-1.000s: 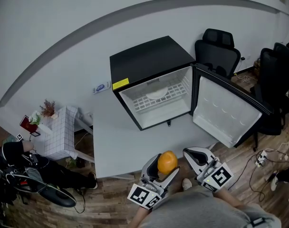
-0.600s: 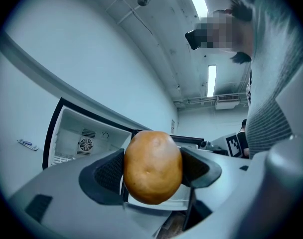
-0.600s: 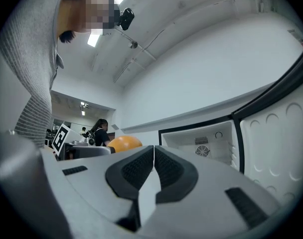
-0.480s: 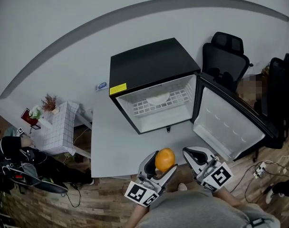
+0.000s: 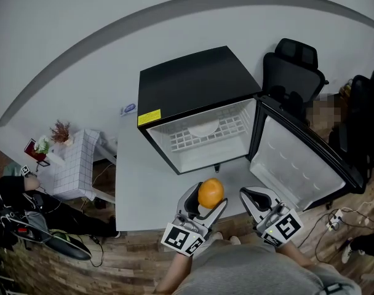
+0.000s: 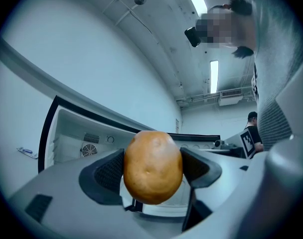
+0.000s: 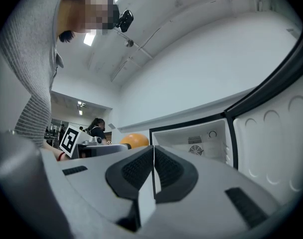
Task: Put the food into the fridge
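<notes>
We see a pale grey desk (image 5: 144, 189) carrying a black fridge (image 5: 193, 85), its door (image 5: 291, 158) swung open to the right. Left of the fridge, at the desk's far edge, sits a small blue-and-white object (image 5: 130, 109). Inside the fridge, a white wire shelf (image 5: 193, 139) bears a pale dish (image 5: 205, 126).

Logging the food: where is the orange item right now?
Low in the head view, the orange item is clamped in the left hand-held gripper, before the open fridge and left of the right hand-held gripper.
</notes>
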The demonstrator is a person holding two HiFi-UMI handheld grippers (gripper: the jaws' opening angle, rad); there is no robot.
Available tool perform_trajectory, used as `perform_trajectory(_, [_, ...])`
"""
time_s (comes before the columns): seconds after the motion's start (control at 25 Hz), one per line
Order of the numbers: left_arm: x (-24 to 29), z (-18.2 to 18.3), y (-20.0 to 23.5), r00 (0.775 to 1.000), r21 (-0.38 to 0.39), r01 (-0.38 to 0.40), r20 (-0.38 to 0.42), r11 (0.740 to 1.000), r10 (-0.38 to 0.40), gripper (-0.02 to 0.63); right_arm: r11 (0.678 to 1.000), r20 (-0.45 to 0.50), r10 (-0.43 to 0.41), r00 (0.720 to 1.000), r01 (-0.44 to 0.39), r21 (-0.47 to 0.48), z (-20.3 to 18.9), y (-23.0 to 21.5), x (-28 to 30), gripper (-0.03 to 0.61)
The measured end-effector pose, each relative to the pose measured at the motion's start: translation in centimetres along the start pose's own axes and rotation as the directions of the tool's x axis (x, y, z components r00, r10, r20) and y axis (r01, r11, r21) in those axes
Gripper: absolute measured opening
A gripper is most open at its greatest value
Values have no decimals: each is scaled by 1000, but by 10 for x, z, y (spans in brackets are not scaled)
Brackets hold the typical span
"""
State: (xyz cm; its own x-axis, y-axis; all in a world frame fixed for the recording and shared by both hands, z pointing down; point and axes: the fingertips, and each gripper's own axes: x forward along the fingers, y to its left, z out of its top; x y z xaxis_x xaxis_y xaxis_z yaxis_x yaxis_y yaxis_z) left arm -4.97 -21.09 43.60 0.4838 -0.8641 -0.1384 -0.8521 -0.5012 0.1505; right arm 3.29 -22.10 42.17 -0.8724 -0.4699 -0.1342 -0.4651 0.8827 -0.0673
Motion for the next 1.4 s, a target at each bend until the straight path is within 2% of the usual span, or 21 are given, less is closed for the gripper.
perform_trajectory(0.4, [27,-1,45,1000,20,11,-15,1000,-10,364,1000,-27,-20,999,19,-24,-8,-12,28,14])
perform_trajectory(0.88, [54,3,88,1000,39,14,-12,999,-13,364,995,-53,-46,998,41,-86,-18,-54,83,14])
perform_trajectory(1.4, [91,-19,136,996,80,8,-86,997,-1,364,994,-97,-77,992,69,-83,-50,-84,116,12])
